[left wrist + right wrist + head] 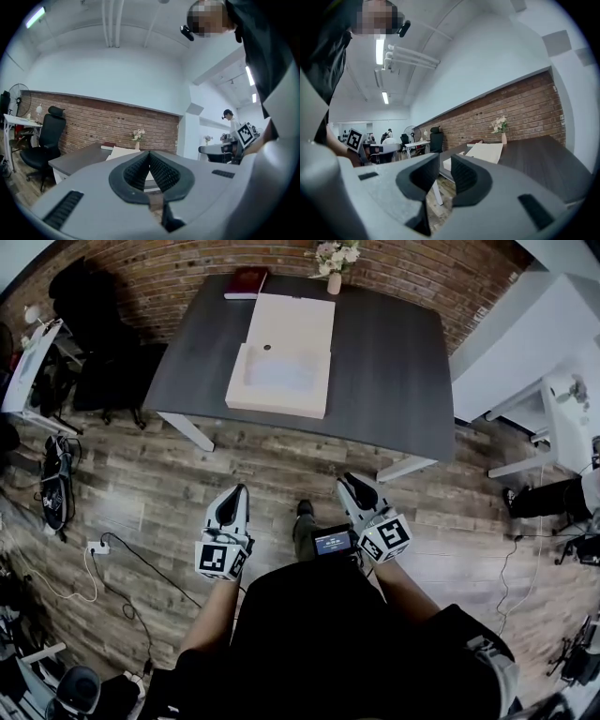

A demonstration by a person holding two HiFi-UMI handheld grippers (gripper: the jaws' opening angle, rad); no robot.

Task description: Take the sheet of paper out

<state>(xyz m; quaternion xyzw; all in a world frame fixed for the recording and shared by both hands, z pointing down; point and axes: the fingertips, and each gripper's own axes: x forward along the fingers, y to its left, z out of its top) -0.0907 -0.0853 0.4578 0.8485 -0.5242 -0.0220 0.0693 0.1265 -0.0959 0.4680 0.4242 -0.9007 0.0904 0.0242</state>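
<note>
Since the open box [275, 407] lies well ahead, midway between your pressed-together left tongs [238, 489] and spread right tongs [349, 481], advance both.

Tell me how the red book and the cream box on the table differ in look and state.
The book is dark red; the box is cream. The book is small; the box is much larger. The book lies closed at the far edge; the box lies open, its lid folded back toward the book. Both lie flat on the dark table.
</note>
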